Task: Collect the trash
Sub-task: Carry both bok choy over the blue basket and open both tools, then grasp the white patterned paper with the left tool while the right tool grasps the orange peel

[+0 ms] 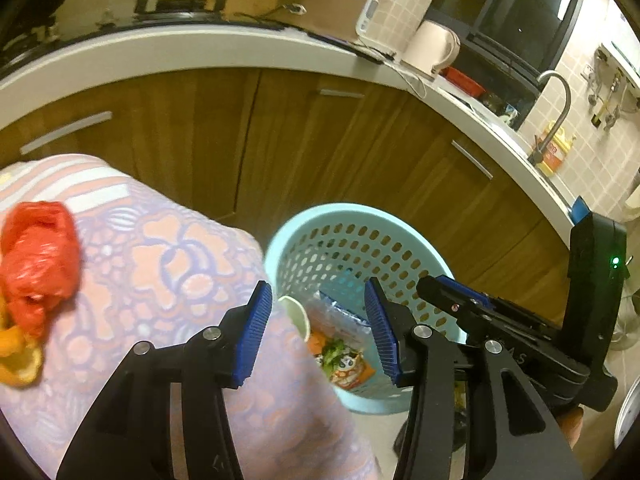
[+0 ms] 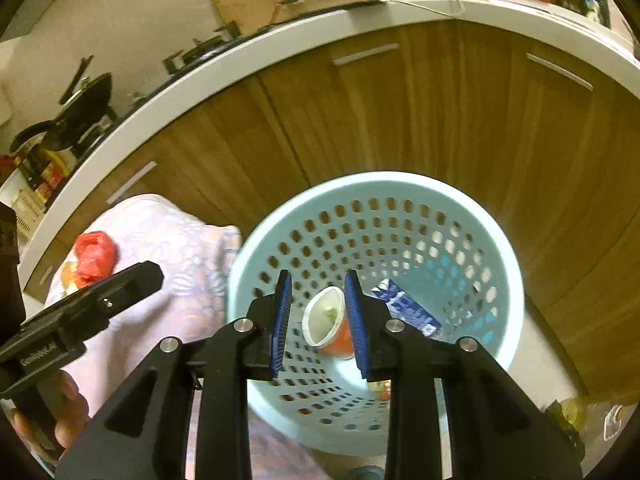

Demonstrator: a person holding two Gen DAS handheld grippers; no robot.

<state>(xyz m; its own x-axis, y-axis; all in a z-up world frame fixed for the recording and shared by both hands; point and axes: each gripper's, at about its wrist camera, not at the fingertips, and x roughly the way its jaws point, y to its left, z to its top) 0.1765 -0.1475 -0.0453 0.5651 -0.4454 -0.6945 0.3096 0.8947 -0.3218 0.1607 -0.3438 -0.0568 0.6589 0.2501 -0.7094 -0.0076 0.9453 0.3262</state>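
A light blue perforated basket [image 1: 352,210] [image 2: 376,180] stands on the floor by a table with a pink patterned cloth [image 1: 160,264] [image 2: 168,232]. Inside it lie a paper cup [image 1: 298,314] [image 2: 322,316], a blue-and-white wrapper [image 2: 408,306] and a colourful snack packet [image 1: 344,364]. My left gripper [image 1: 317,286] hangs open over the basket's near rim, nothing between its pads. My right gripper [image 2: 318,276] is open above the basket, with the cup lying below the gap, untouched. A red plastic bag [image 1: 36,256] [image 2: 94,254] and orange peel [image 1: 16,356] rest on the cloth.
Wooden cabinet doors [image 2: 440,120] under a white counter [image 1: 200,48] stand close behind the basket. A kettle [image 1: 432,46] and a tap [image 1: 556,112] are on the counter. A clear bag with scraps [image 2: 580,412] lies on the floor at the right.
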